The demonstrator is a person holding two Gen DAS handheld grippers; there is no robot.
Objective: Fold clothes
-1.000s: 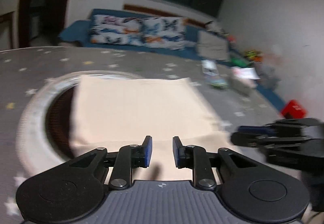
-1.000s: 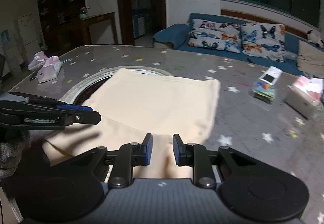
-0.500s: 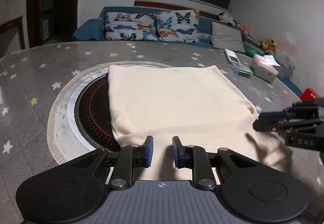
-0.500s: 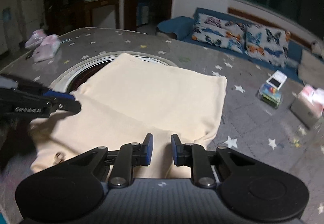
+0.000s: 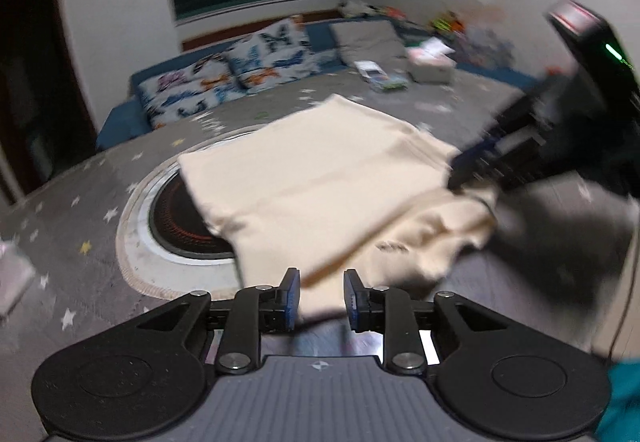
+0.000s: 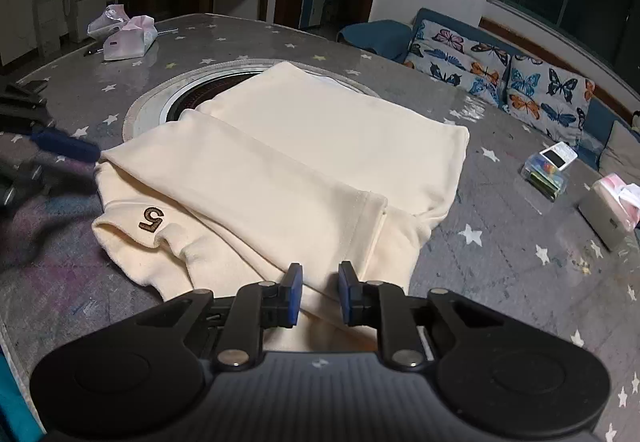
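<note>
Cream sweatshirt [image 6: 320, 162] lay partly folded over the round hob [image 6: 192, 98] on your star-printed table [image 6: 500, 262], its near hem and cuff loose. You held both the left gripper [image 5: 318, 296] and right gripper [image 6: 319, 292] parted, gripping nothing; another fold looked due.

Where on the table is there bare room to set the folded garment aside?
Bare grey tabletop lies right of the cream garment, short of the card box and tissue box. Another bare stretch runs between the round inset ring and the pink tissue pack. The garment's left edge is crowded by the left gripper.
</note>
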